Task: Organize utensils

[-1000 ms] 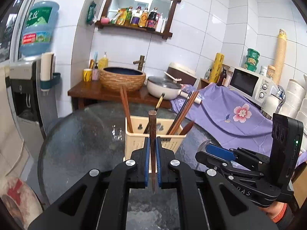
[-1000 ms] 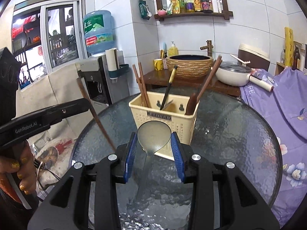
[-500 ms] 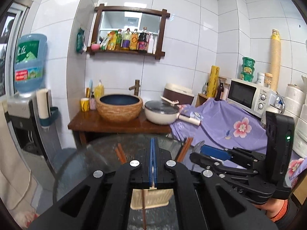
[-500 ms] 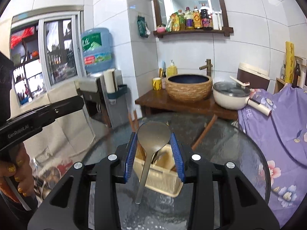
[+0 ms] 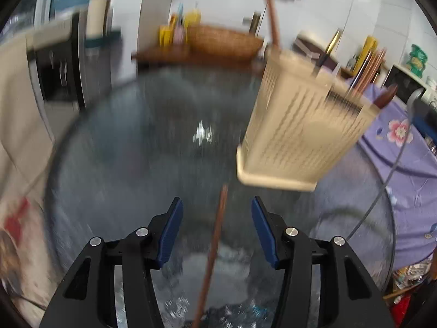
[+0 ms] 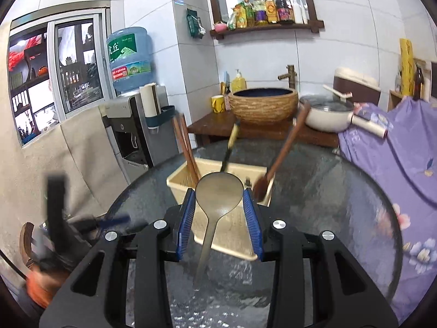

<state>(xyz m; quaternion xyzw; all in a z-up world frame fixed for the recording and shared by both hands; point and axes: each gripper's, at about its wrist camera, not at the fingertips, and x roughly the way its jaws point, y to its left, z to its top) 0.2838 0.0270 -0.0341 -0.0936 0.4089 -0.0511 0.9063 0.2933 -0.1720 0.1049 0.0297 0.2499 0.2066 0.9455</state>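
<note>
Steel spoon (image 6: 218, 205), bowl up and handle hanging down, is clamped in the right gripper (image 6: 220, 218) directly before the beige caddy (image 6: 215, 175); left gripper (image 5: 217, 227) gapes empty around a brown chopstick (image 5: 213, 254).

Both grippers are matte black plastic — angular, with triangular cut-outs. The left gripper (image 5: 217, 229) carries ribbed blue pads (image 5: 170, 228) and round silver screws (image 5: 142, 231); the right gripper (image 6: 219, 218) matches it — blue pads (image 6: 186, 220), silver screws (image 6: 160, 224).

Motion-blurred utensil holder (image 5: 300, 125); chopstick (image 5: 211, 254) cut off below
</note>
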